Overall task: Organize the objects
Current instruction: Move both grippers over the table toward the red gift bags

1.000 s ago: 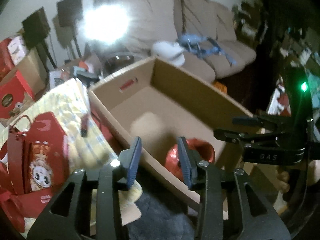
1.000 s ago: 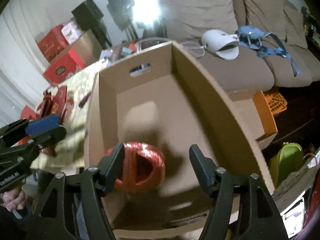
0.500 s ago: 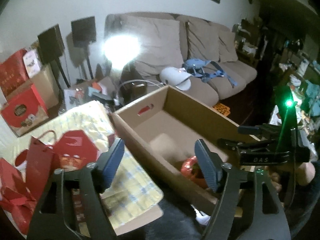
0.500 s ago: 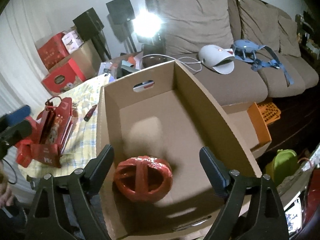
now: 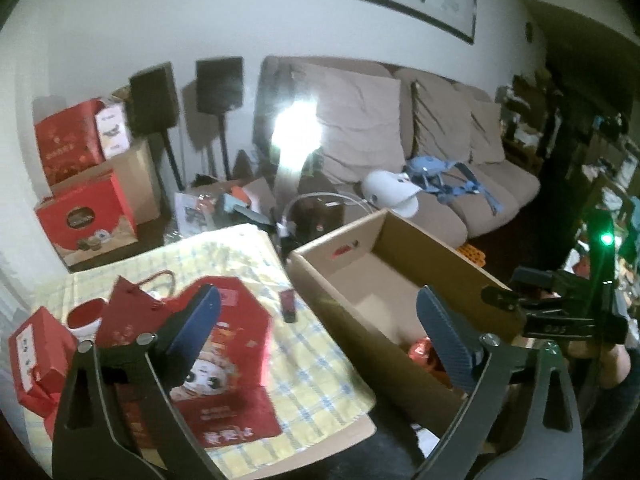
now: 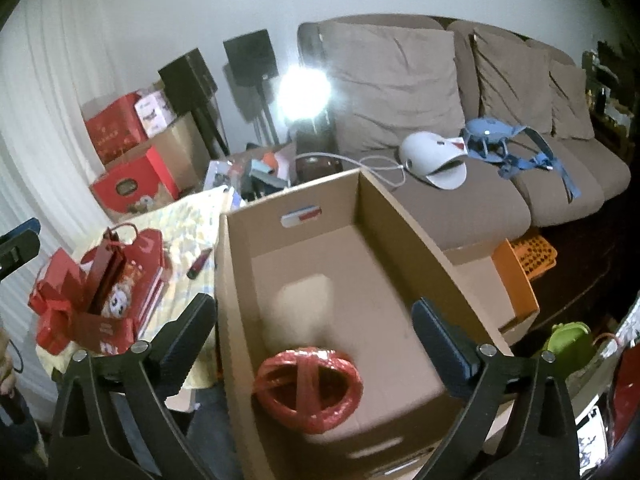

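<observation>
Sitting in the near end of the cardboard box (image 6: 404,240), bottom centre of the right wrist frame: red ring-shaped bundle (image 6: 309,387) wrapped in red tape or film (can't tell which). Rest of the box floor is bare. In the left wrist frame only a red sliver of it (image 5: 421,352) shows over the box wall (image 5: 360,320), lower right of centre.

Right gripper (image 6: 314,336) spread wide and released, nothing between the fingers, hovering over the near box end; bundle shows between and below the fingertips, no contact. Left gripper (image 5: 318,336) also wide apart and empty, straddling the box's left wall and the table edge.

Left of the box: yellow checked cloth (image 5: 256,264) on a table, with a red gift bag with a panda print (image 5: 224,364) lying flat, smaller red boxes (image 5: 36,356) at lower left, and a small dark red item (image 5: 288,306) near the box.

Behind: beige sofa (image 6: 460,128) across the upper right, white device (image 6: 434,158) and blue strapped item (image 6: 504,140) on its seat. Two black speakers (image 6: 250,56) upper centre-left beside a bright lamp glare, red cartons (image 6: 120,148) stacked at left.
</observation>
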Action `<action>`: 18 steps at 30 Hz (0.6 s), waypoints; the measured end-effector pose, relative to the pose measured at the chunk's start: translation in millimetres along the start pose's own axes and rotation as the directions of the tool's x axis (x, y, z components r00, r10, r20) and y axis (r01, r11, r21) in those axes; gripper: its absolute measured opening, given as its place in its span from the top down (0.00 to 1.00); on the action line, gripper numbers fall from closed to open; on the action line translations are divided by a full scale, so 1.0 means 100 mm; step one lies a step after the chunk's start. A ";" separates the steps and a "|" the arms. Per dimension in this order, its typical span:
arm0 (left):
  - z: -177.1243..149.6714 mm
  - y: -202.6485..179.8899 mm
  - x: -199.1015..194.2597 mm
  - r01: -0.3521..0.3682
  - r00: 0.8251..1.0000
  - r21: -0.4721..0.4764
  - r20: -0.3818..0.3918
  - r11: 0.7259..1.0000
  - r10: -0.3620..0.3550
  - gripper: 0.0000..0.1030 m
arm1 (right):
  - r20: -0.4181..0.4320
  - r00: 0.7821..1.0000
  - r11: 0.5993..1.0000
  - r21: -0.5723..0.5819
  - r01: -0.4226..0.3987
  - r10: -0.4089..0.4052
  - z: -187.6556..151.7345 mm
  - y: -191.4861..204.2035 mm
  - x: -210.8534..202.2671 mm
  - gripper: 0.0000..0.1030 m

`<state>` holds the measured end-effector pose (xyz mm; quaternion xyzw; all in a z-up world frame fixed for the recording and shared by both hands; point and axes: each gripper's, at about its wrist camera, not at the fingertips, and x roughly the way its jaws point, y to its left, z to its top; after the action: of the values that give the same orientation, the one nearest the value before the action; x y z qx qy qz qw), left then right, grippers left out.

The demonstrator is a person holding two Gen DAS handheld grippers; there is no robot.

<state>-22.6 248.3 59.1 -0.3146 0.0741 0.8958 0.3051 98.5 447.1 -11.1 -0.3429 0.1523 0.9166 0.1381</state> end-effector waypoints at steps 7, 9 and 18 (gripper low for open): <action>0.03 0.48 -0.26 -0.070 0.996 -0.099 0.051 0.993 0.075 0.00 | 0.093 0.996 0.999 -0.044 -0.009 0.013 0.04 0.16 -0.15 0.01; 0.04 0.64 -0.33 -0.102 0.992 -0.125 0.059 0.987 0.110 0.00 | 0.113 0.994 0.998 -0.065 -0.006 0.013 0.05 0.22 -0.16 0.01; -0.23 1.25 -0.48 -0.189 0.980 -0.195 0.024 0.962 0.198 0.00 | 0.141 0.989 0.984 -0.174 -0.021 0.046 0.00 0.59 -0.13 0.01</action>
<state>-55.8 116.7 62.8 -0.3144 0.0114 0.9308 0.1859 87.1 391.4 8.9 -0.2834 0.0678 0.9510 0.1031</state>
